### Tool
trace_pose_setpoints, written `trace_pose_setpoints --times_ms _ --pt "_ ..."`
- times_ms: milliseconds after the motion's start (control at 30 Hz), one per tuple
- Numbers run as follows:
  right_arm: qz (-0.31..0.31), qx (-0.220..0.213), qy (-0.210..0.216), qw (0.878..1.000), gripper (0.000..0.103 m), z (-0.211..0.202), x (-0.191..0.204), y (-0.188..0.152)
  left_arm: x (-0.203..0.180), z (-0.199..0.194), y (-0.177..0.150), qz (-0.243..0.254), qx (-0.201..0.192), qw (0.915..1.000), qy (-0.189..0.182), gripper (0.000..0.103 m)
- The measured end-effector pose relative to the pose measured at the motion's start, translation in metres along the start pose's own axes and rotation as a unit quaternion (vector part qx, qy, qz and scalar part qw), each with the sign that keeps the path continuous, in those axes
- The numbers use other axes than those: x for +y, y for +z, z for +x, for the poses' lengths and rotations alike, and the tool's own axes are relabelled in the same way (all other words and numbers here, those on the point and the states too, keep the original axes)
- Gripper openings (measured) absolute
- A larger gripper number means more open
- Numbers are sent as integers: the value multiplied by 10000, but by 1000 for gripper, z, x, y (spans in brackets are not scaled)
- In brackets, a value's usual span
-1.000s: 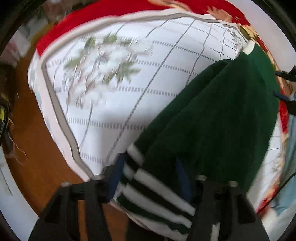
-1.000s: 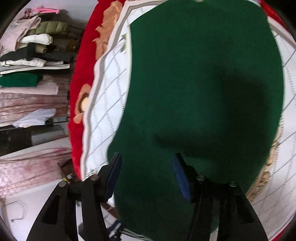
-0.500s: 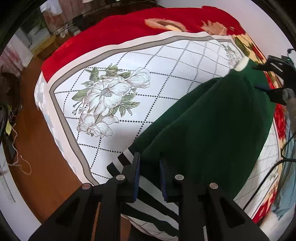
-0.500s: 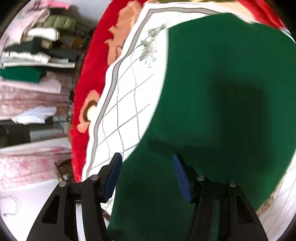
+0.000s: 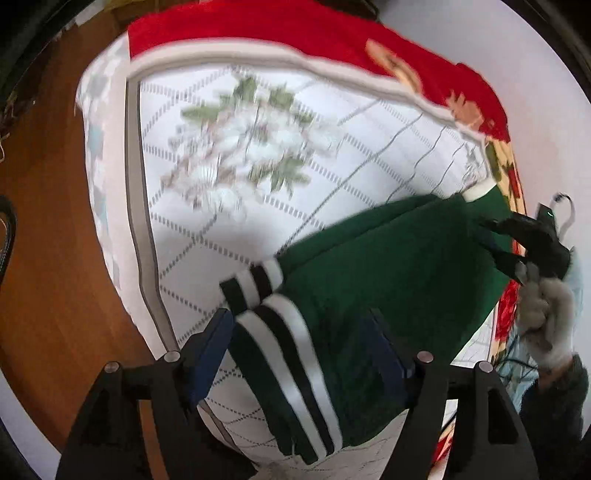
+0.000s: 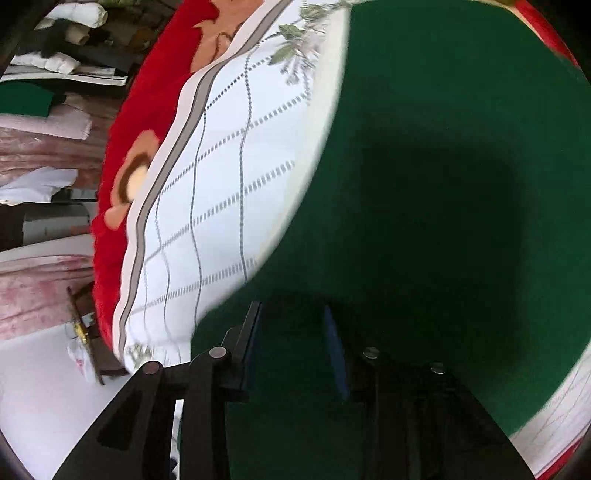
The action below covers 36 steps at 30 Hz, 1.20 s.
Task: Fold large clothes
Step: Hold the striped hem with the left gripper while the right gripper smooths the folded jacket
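Observation:
A dark green garment [image 5: 388, 266] with black-and-white striped cuffs [image 5: 266, 317] lies folded lengthwise on the bed; its white collar [image 5: 478, 190] is at the far end. My left gripper [image 5: 299, 347] hangs over the striped end. Its jaws are opening wide, with the cloth lying between them and not pinched. At the far end, a gloved hand [image 5: 546, 317] holds my right gripper [image 5: 509, 243] at the green edge. In the right wrist view the right gripper [image 6: 293, 339] is low over the green cloth [image 6: 443, 147]. Its jaws are closing with cloth between the pads, and a gap still shows.
The bed carries a white flower-printed quilt [image 5: 258, 147] over a red blanket [image 5: 277, 29]. Wooden floor [image 5: 48, 258] runs along the bed's left edge. Stacked folded clothes [image 6: 37, 103] fill shelves beyond the red blanket's edge [image 6: 122, 147] in the right wrist view.
The left gripper, shut on the striped end half a second ago, has spread its jaws wide and let go. The right gripper has narrowed its jaws and sunk toward the green cloth.

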State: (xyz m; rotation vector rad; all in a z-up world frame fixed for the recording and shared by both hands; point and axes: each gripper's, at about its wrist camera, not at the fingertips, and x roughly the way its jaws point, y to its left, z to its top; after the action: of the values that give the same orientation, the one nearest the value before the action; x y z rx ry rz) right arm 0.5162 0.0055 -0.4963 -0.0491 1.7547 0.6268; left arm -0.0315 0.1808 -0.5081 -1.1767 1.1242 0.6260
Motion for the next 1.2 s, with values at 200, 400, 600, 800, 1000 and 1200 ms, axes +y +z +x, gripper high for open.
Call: trace_pose_setpoints --times_ms 200,400,600,800,1000,1200 --pt "498 -82 572 9971 35 -15 -39 -41 -10 16 -6 121 -198 9980 593 35" --pt "885 -53 713 9935 34 -3 -58 -45 -29 -7 -16 572 -468 9948 697 9" --pt "451 -1 352 9984 34 2 -39 -45 18 0 -20 -215 -153 9991 326 38" --pt "501 35 450 9977 34 0 -46 -44 27 20 -22 -526 31 9983 -237 43" --pt "517 -49 406 9978 34 -4 -46 -48 -5 16 -22 71 -598 9981 107 2" --pt "434 -81 312 9985 34 -8 -46 -53 -53 -43 -13 828 -1547 9845 63 0"
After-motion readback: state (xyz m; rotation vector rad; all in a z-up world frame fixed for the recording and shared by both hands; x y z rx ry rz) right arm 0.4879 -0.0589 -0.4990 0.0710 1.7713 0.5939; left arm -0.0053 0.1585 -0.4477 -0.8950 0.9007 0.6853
